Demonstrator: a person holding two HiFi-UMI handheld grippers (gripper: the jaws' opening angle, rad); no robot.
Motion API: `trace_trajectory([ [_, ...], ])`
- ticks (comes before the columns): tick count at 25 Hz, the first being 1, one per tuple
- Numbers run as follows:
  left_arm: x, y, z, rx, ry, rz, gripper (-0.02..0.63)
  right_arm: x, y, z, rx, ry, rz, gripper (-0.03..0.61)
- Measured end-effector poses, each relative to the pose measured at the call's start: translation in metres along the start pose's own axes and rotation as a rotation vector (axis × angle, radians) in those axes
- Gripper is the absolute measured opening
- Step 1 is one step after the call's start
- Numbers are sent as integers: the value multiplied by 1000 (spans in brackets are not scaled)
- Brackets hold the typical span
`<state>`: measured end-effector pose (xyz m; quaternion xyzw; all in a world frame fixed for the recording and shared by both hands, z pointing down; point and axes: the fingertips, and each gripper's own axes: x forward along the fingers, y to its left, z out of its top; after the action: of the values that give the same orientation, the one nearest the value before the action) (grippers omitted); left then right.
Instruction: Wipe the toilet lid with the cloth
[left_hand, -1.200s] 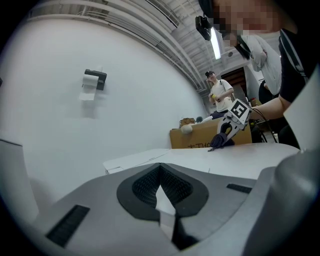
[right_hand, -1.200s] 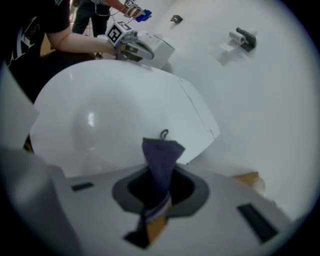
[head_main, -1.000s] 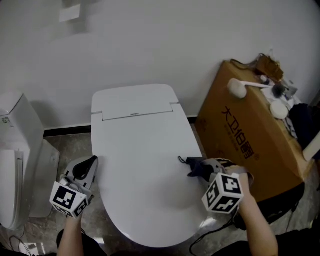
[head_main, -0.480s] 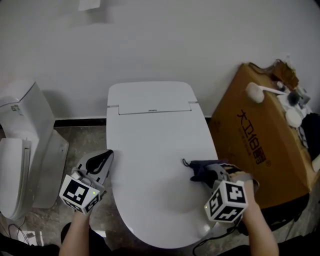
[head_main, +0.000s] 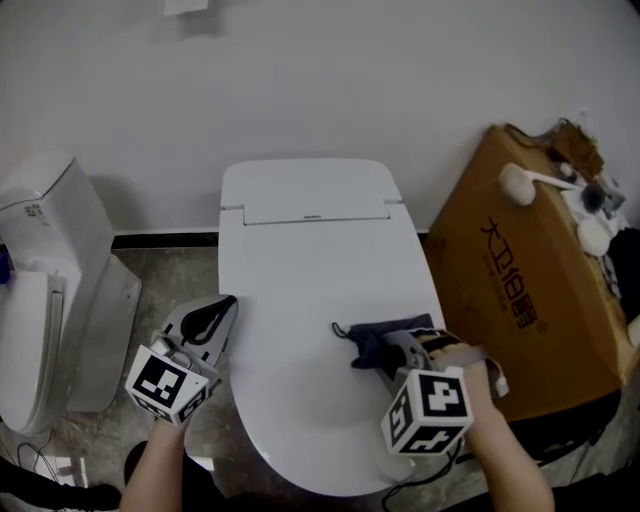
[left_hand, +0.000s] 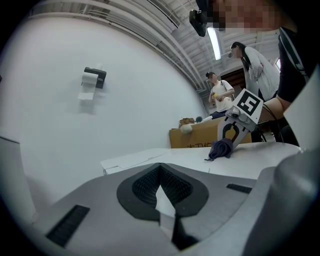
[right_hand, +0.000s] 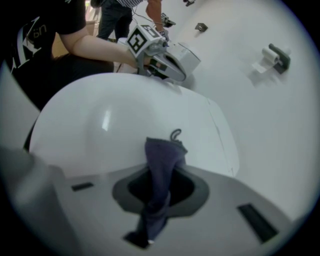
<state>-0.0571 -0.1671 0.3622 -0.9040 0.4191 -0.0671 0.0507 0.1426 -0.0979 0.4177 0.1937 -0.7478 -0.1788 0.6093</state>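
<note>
The white toilet lid (head_main: 300, 290) lies closed in the middle of the head view. A dark blue cloth (head_main: 375, 342) rests on its right half, pinched by my right gripper (head_main: 385, 352), which is shut on it. In the right gripper view the cloth (right_hand: 162, 170) runs between the jaws and drapes onto the lid (right_hand: 115, 115). My left gripper (head_main: 213, 318) hovers at the lid's left edge, jaws shut with nothing between them. From the left gripper view, the cloth (left_hand: 221, 148) and the right gripper (left_hand: 231, 135) show across the lid.
A brown cardboard box (head_main: 520, 290) with a white brush (head_main: 518, 183) and small items on top stands right of the toilet. Another white toilet (head_main: 45, 290) stands at the left. A white wall is behind; stone floor (head_main: 160, 275) lies between.
My right gripper has dragged the cloth leftward toward the middle of the lid. The left gripper has kept its place at the lid's left edge; the head view has shifted.
</note>
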Motion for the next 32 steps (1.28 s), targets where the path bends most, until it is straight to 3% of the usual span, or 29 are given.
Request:
trace_trajectory([
  [32,2,8,-1,-17,-24,15,15,21,12,109,-217,-46,-9,63],
])
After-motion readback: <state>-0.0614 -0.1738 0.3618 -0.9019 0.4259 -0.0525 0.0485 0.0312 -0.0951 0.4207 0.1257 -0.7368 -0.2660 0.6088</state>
